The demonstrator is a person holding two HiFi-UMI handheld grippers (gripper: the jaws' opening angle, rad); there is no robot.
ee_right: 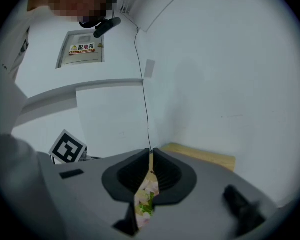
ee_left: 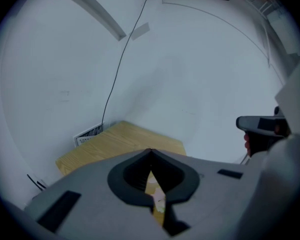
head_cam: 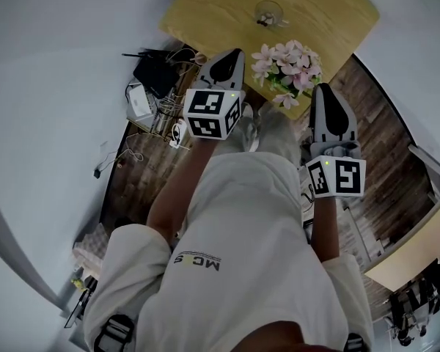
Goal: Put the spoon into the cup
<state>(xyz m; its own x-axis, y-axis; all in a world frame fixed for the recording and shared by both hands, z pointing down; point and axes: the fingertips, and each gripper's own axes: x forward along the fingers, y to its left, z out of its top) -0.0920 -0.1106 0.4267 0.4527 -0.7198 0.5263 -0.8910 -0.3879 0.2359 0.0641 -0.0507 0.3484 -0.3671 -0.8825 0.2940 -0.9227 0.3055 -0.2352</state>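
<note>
A clear glass cup [head_cam: 269, 11] stands on the far part of the yellow wooden table [head_cam: 213, 9]. A small dark-and-light object [head_cam: 267, 23] lies at its near rim, too small to tell whether it is the spoon. My left gripper [head_cam: 238, 51] hovers short of the table's near edge, jaws shut and empty. My right gripper [head_cam: 323, 86] is lower and to the right, beside the flowers, also shut with nothing held. In the left gripper view the jaws [ee_left: 150, 150] meet over the table [ee_left: 115, 144]. The right gripper view shows the jaw tips [ee_right: 151, 150] touching.
A bunch of pink flowers [head_cam: 287, 66] stands at the table's near edge between the two grippers. A black router [head_cam: 155, 70], a white box [head_cam: 138, 101] and tangled cables lie on the dark wood floor at the left. White walls close in behind the table.
</note>
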